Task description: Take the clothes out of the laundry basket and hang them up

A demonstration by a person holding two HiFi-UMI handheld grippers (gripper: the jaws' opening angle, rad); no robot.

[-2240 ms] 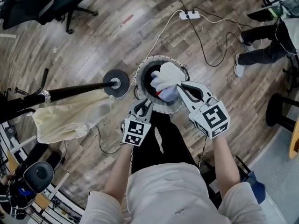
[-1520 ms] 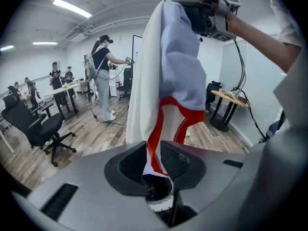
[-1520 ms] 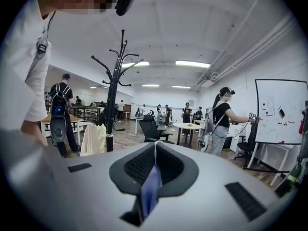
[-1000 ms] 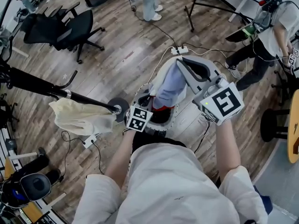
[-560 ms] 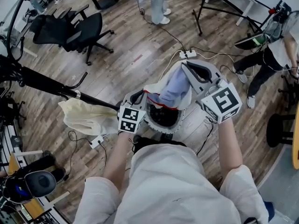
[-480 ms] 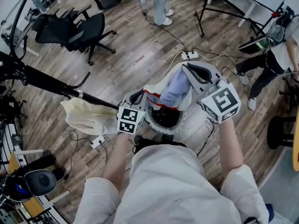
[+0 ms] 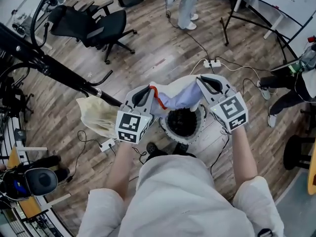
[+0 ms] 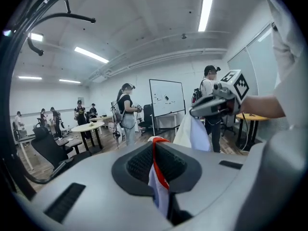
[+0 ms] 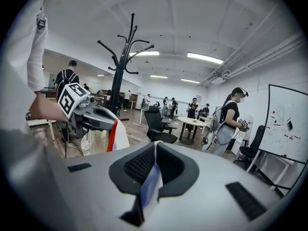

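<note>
A white and pale-blue garment with a red-trimmed edge hangs stretched in the air directly above the laundry basket, lifted clear of its rim and held at both ends. The left gripper has its jaws pinched together on the red-trimmed edge, while the right gripper is clamped in the same way on a fold of the pale-blue cloth. To the person's left stands the coat rack, where a cream cloth appears to be hung up already. The task seems partly done: one piece looks hung, and this one is out of the basket but not yet on the rack. The basket's inside is dark, so whether more clothes wait there cannot be told.
</note>
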